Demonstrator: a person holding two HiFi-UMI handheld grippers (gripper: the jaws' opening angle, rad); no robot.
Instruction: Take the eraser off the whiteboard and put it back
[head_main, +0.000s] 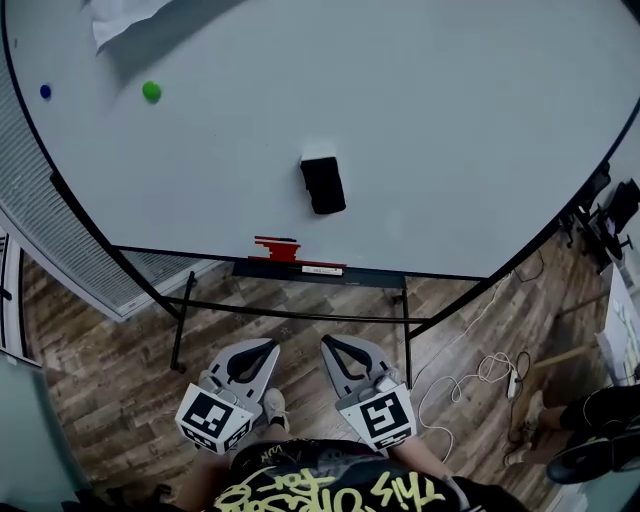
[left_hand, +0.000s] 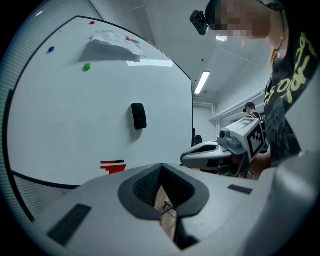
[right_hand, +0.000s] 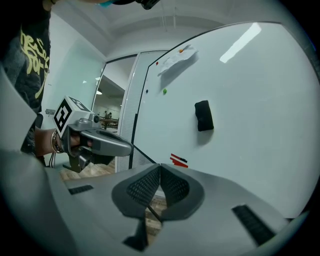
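Eraser (head_main: 323, 185) hangs untouched on the whiteboard (head_main: 450, 120), well above the left claw (head_main: 268, 347) and right claw (head_main: 330, 344), both closed and empty, so every step remains.

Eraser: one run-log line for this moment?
phase: pre-grasp | eraser: on whiteboard, untouched | left gripper: shut, empty | right gripper: shut, empty

We can pick out yellow graffiti-style lettering on the person's black shirt (head_main: 330, 488), upside down in the head view and too stylised to read. Black-and-white square code markers cover the cube (head_main: 213, 417) of the left hand-held gripper (head_main: 268, 346) and the cube (head_main: 386, 414) of the right hand-held gripper (head_main: 328, 344). A white label (head_main: 324, 270) on the tray (head_main: 372, 277) below the whiteboard (head_main: 420, 120) is too small to read.
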